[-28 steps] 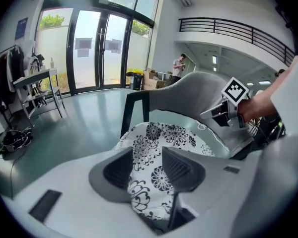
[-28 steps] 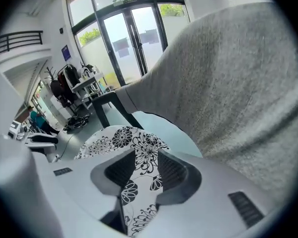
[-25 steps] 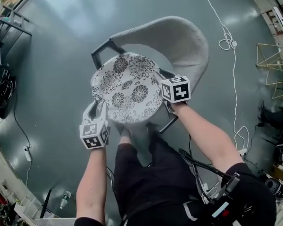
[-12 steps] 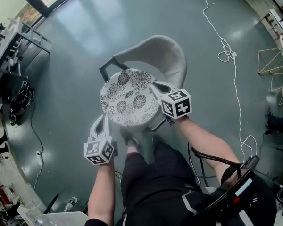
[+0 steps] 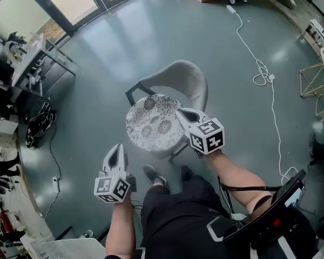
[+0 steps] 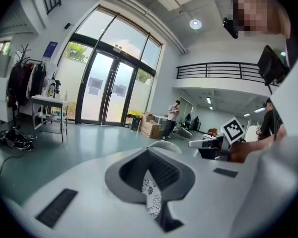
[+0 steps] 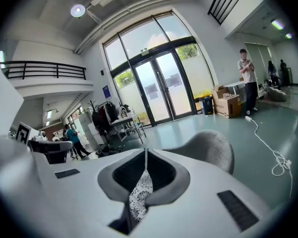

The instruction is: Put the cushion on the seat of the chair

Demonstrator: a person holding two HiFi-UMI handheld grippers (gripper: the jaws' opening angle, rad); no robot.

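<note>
Jaws together, empty, on 2: left gripper (image 5: 117, 148), right gripper (image 5: 180, 113) (just closing). 1 cushion (image 5: 153, 124) on 1 chair (image 5: 187, 78).

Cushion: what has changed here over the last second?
The left gripper and right gripper drew back from the cushion edge and lifted. Their jaws have just been closing, with nothing between them. The cushion stayed flat on the chair seat.

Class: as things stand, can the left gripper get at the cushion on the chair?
Probably yes: nothing stands between the left gripper and the cushion lying on the chair, though its shut jaws must open first.
</note>
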